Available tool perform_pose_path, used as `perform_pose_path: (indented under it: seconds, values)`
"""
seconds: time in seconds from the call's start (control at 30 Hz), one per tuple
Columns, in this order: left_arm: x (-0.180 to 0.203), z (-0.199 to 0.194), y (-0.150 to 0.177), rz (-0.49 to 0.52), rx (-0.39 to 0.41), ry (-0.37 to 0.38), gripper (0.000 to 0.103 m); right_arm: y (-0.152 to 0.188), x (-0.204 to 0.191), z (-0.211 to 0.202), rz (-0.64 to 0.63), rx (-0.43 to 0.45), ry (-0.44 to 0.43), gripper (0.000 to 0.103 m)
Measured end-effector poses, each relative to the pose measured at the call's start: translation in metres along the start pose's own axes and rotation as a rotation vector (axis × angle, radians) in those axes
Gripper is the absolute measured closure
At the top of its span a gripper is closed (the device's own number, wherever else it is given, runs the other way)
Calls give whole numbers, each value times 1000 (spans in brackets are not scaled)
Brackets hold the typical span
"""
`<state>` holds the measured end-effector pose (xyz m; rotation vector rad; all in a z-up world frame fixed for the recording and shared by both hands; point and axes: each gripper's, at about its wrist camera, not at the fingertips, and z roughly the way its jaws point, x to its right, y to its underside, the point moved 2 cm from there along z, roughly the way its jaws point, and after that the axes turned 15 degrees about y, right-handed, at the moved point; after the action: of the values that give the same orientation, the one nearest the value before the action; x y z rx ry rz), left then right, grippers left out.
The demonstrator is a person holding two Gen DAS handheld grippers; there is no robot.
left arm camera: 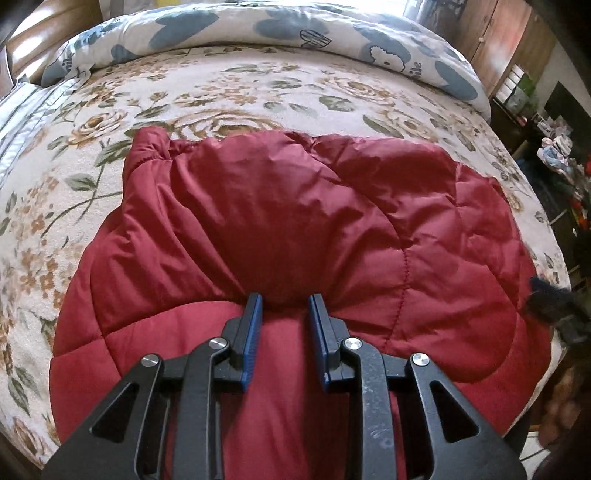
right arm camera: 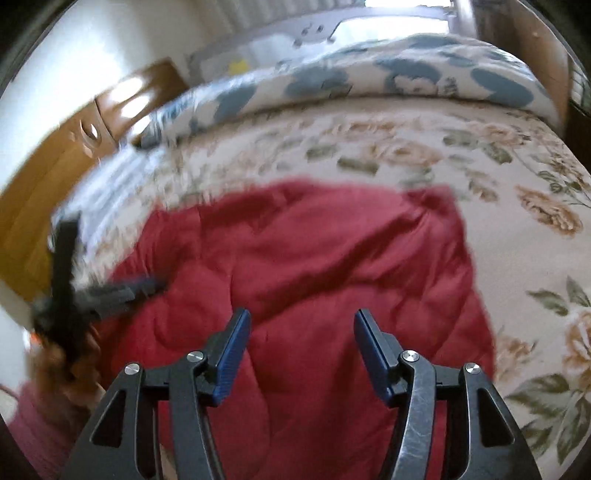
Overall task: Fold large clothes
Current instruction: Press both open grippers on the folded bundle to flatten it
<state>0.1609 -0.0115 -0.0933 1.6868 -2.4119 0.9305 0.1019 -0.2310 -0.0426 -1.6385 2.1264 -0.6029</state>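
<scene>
While the left gripper (left arm camera: 284, 299) pinches the jacket (left arm camera: 295, 221), the right gripper (right arm camera: 301, 317) hangs open above it, empty; next, another grip for folding.

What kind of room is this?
Probably a bedroom. A red padded coat lies on a bed with a flowery cover, a rolled blue-and-white quilt sits at the far edge, and a wooden cupboard stands beyond.

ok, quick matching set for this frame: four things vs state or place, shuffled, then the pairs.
1 left hand-held gripper
2 right hand-held gripper
3 red quilted jacket
4 blue-patterned duvet

A bunched along the far side of the bed
B pads pinching a fold of red fabric
C jaws apart, nothing between
D spread on the floral blanket

1-B, 2-C, 3-D, 4-A
</scene>
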Motion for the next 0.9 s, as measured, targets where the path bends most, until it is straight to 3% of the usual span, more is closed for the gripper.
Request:
perform_pose_path:
  seconds: [0.17,0.4,0.6,0.9]
  values:
    - [1,-29,9,-8,36,28,80,7,16,34,41,-29,91,43]
    - [-8,-76,39,-33,89,42,80,11,28,38,79,-26,100,43]
    - [-24,-54,61,-71,28,37,80,22,29,31,101,-17,110,43]
    - [-21,-43,65,-25,18,-14,79,30,37,10,140,-22,129,39]
